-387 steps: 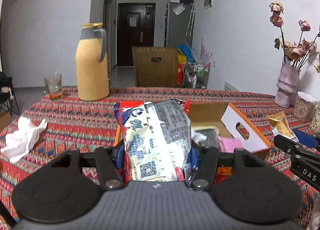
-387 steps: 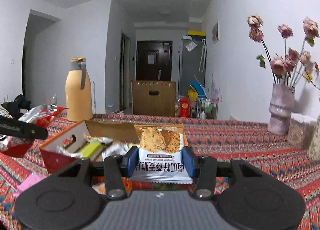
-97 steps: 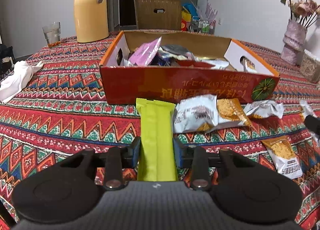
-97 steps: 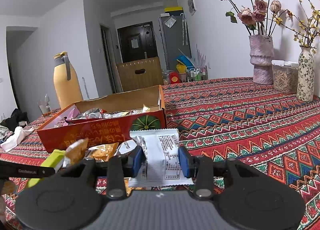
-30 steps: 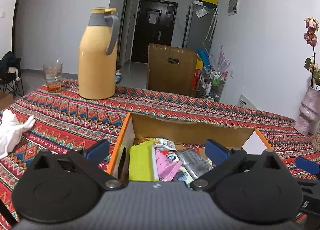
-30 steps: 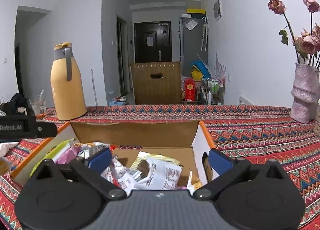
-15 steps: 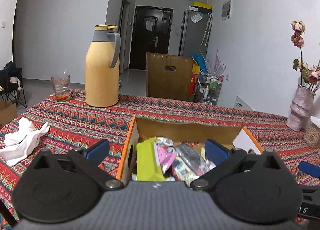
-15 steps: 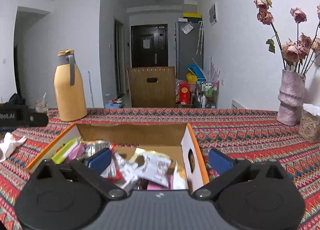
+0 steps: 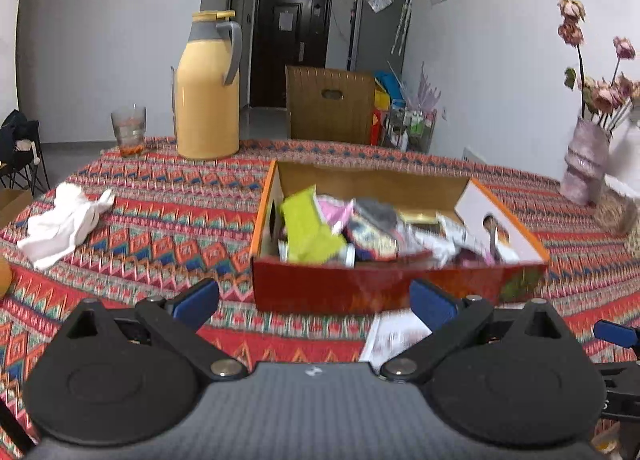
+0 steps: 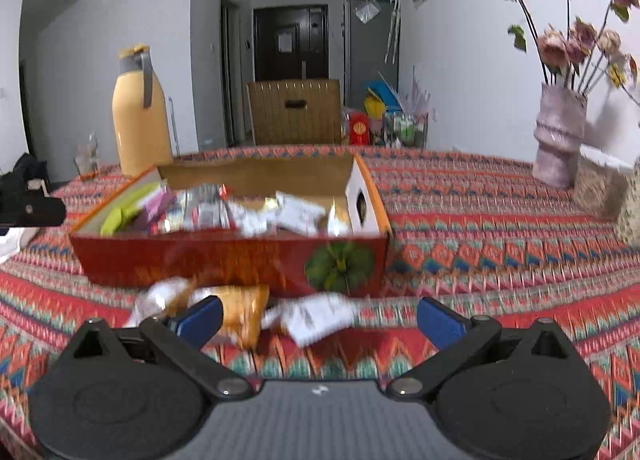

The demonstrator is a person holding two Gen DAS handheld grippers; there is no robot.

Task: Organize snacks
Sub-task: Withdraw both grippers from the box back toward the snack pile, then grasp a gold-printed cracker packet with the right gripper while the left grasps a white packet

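Cardboard box holds a green packet among snack packets.

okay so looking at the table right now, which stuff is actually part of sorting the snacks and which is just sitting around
Part of the job:
- red cardboard box, already holding many packets
- lime green packet in the box
- loose orange packet and white packet in front of the box
- left gripper and right gripper, both open and empty

Just sitting around:
- yellow thermos
- drinking glass
- white cloth
- flower vase

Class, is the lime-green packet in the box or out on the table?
In the box: the green packet leans at its left end among other wrappers.
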